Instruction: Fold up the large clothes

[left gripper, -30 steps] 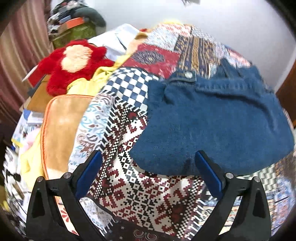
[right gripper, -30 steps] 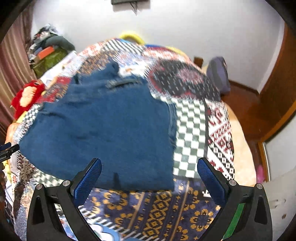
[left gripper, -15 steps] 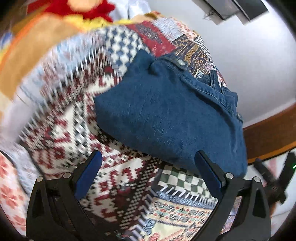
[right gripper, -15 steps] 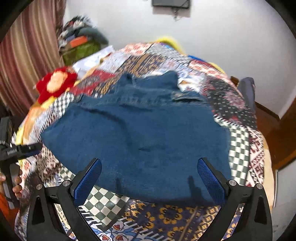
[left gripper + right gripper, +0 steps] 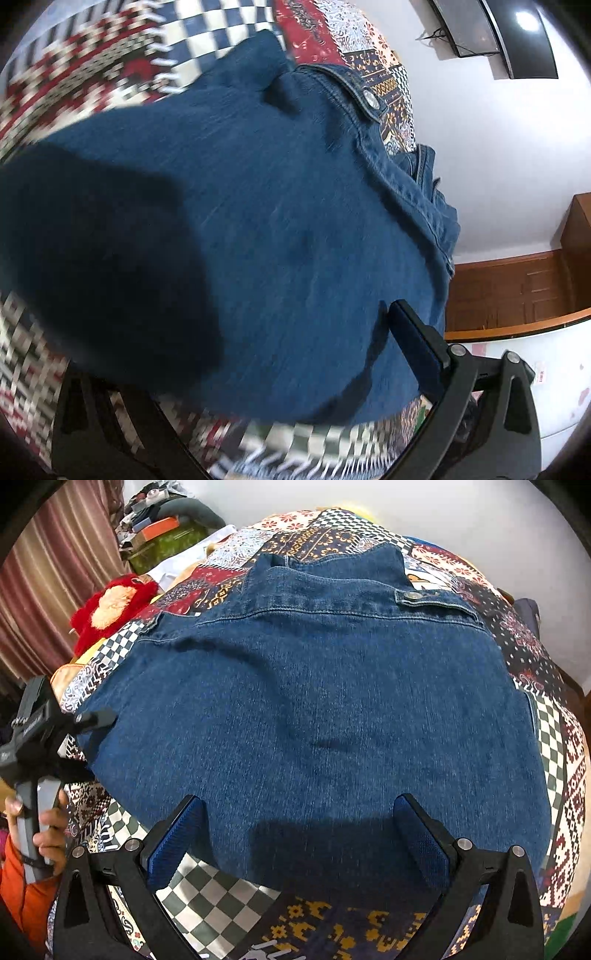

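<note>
Bed (image 5: 561,760), covered by a patchwork quilt (image 5: 207,878) of checked, floral and geometric panels, filling most of both views.

Denim jacket (image 5: 317,709), dark blue, lying flat and folded on the quilt at the centre of the bed. In the right wrist view its long axis runs from 9 to 3 o'clock; the collar edge points to 12 o'clock and the folded lower edge to 6 o'clock. A stitched yoke seam crosses the upper part, and a tab with a metal button (image 5: 410,596) sits at about 1 o'clock. The cloth is smooth apart from shallow creases near the middle. In the left wrist view the jacket (image 5: 280,221) is close and blurred, with its buttoned band (image 5: 369,98) toward 1 o'clock.

Right gripper (image 5: 299,834), at 6 o'clock, over the jacket's near edge; jaws spread wide with blue pads on either side, holding nothing.

Left gripper (image 5: 92,718), at 9 o'clock in the right wrist view, held by a hand (image 5: 48,834) with an orange sleeve (image 5: 18,886), its tip at the jacket's left edge. In its own view one finger (image 5: 417,347) lies over the denim at 4 o'clock and the other is hidden beneath the cloth; whether the jaws pinch the cloth cannot be told.

Red plush toy (image 5: 110,609), at 10 o'clock, beside the quilt's far left corner.
</note>
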`<action>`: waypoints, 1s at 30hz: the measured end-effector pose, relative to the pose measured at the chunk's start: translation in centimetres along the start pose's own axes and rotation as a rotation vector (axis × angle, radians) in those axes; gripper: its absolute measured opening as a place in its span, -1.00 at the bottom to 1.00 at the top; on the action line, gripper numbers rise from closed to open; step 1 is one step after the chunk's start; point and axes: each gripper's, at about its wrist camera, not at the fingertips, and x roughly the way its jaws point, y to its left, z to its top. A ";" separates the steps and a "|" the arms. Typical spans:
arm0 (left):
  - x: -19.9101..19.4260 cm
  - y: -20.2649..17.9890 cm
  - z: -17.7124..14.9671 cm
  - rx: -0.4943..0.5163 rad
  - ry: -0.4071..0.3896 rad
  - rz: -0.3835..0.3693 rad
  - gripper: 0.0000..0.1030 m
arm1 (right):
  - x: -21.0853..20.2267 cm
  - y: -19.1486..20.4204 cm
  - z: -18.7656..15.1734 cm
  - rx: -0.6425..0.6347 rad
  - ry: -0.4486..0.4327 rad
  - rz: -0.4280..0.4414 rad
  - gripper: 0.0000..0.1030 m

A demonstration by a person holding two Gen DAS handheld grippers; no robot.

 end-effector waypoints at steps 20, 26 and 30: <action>-10.1 -7.7 1.5 0.184 -0.376 0.173 -0.46 | -4.9 1.4 0.7 -0.002 -0.061 0.013 0.99; -14.4 -13.0 0.8 0.346 -0.588 0.299 -0.47 | -5.9 4.8 1.8 -0.060 -0.115 0.040 0.99; -15.8 -15.5 -0.3 0.470 -0.684 0.377 -0.47 | -4.5 7.2 2.7 -0.116 -0.117 0.059 0.99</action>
